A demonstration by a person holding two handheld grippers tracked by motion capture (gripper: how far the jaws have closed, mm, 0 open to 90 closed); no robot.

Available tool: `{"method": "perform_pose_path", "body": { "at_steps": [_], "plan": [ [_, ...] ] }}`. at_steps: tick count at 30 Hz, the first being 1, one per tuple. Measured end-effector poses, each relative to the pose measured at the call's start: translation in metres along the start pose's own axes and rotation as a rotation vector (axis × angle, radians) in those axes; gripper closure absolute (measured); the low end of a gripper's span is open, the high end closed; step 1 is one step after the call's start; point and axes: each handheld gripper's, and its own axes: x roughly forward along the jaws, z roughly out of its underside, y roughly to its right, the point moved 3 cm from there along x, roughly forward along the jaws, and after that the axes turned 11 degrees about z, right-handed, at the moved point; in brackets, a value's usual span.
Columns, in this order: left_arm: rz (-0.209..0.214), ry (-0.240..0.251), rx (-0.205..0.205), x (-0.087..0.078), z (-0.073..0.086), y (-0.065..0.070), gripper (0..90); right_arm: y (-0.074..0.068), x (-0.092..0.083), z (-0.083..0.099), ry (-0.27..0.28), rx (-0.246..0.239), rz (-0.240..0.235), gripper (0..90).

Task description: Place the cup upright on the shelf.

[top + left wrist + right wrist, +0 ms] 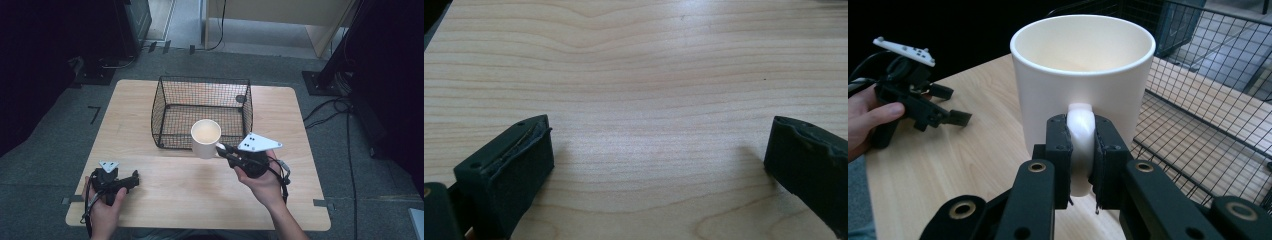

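White ceramic mug, upright, pinched by its handle between the jaws of the right gripper; it is held just at the near wall of the black wire basket, at 12 o'clock of the wooden table. Left gripper, at 8 o'clock, is shown with jaws spread wide, nothing between them.
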Motion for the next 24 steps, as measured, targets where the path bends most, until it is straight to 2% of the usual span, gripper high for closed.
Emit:
{"method": "perform_pose_path", "body": {
  "at_steps": [7, 24],
  "plan": [
    [0.001, 0.000, 0.000, 0.000, 0.000, 0.000, 0.0, 0.011, 0.011, -0.014, 0.012, -0.002, 0.020, 80.8],
    [0.002, 0.003, 0.002, 0.000, 0.000, 0.000, 0.0, 0.027, 0.037, -0.030, 0.012, 0.022, 0.054, 80.8]
  ]
}}
